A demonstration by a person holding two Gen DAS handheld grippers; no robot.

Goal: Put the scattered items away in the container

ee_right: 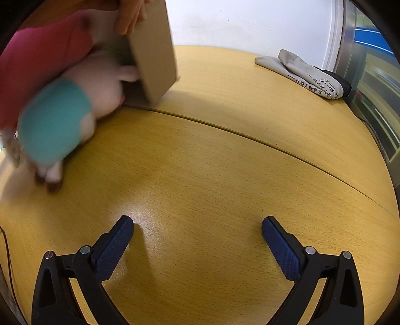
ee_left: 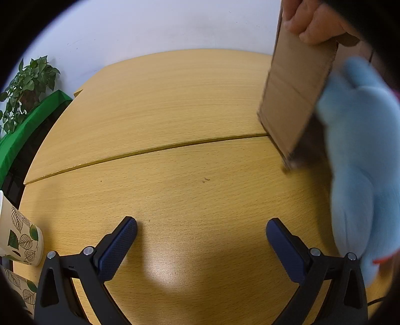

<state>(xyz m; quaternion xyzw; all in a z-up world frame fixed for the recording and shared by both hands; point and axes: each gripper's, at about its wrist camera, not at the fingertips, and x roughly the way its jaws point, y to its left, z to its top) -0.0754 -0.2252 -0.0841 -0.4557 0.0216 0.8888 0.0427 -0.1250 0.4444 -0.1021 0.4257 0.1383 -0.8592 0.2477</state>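
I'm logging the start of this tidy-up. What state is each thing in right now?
left gripper: open, empty, over the table.
right gripper: open, empty.
cardboard box: tipped up, held by a bare hand.
blue plush toy: blurred, beside the box's opening.
paper cup: tilted at the table edge.
grey cloth bag: lying flat.

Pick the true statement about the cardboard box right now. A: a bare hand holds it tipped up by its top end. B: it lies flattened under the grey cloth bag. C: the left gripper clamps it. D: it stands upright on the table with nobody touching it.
A: a hand grips the top of the cardboard box, which is tilted with plush toys at its open mouth; both grippers are open and hold nothing.
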